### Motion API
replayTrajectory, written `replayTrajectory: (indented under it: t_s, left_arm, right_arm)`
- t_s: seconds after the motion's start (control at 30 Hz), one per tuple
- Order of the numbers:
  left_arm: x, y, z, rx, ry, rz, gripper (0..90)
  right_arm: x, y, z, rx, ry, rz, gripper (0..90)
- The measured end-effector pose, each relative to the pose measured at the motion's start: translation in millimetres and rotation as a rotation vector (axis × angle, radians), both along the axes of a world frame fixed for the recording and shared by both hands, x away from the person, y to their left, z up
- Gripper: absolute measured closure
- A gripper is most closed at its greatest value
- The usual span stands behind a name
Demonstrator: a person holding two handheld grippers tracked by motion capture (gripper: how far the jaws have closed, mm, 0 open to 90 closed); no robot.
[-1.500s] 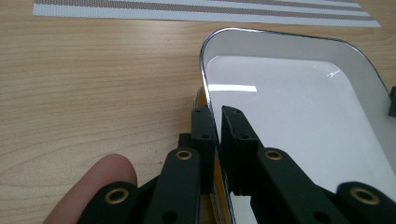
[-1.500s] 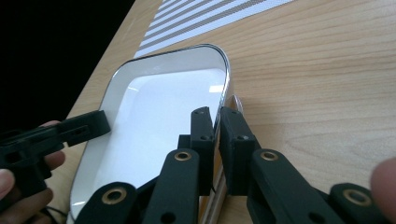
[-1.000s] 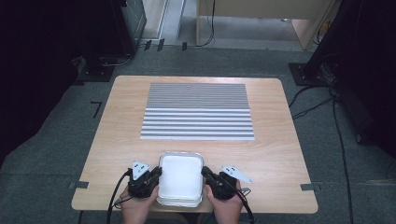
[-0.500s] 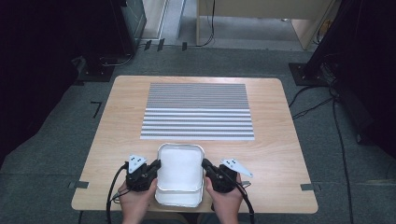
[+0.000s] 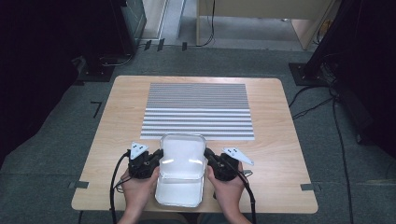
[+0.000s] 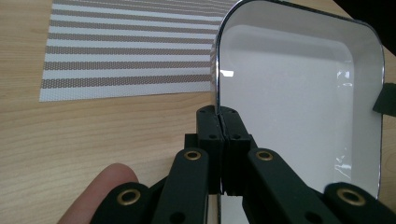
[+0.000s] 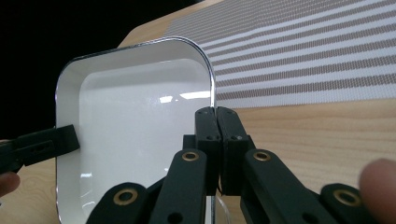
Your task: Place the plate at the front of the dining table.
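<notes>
White tray (image 5: 181, 172) sits at the near edge of the table (image 5: 280, 154), just short of the striped mat (image 5: 198, 109). Left tongs (image 5: 156, 156) and right tongs (image 5: 208, 156) each pinch an opposite rim, likely a balanced 2-sided carry. Gripper views show jaws pressed tight on the thin rim (image 6: 217, 93) (image 7: 212, 88); high view shows tray placement.

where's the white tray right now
In the high view the white tray sits at the table's near edge, just below the striped mat, pinched on its side rims between the left gripper and right gripper.
</notes>
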State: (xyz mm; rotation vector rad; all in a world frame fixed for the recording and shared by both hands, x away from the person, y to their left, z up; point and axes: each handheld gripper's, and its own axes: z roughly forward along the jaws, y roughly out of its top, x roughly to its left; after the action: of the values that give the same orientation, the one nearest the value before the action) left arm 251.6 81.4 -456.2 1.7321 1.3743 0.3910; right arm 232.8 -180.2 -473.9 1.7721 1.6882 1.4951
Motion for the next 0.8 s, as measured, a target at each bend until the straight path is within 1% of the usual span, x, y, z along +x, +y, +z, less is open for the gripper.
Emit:
replayTrajectory:
  t_s: [0.13,0.23,0.43,0.63,0.8]
  left_arm:
    - [10.3,-0.8,2.3,-0.013,-0.002,-0.009,89.7]
    - [17.4,-2.7,3.7,-0.010,-0.004,-0.013,89.6]
    - [35.8,-4.8,4.7,-0.028,0.007,-0.022,89.7]
    - [54.0,-7.3,5.9,-0.046,0.021,-0.021,89.7]
    - [66.8,-10.0,8.0,-0.061,0.025,-0.017,89.6]
  right_arm:
    - [8.2,-1.7,4.8,-0.012,-0.002,-0.005,90.0]
    - [15.1,-2.7,8.0,-0.020,-0.008,-0.010,89.9]
    - [30.5,-4.9,12.5,-0.029,-0.006,-0.021,89.9]
    - [48.0,-6.7,17.1,-0.048,-0.006,-0.028,89.9]
    - [61.4,-9.0,20.7,-0.060,-0.010,-0.031,89.8]
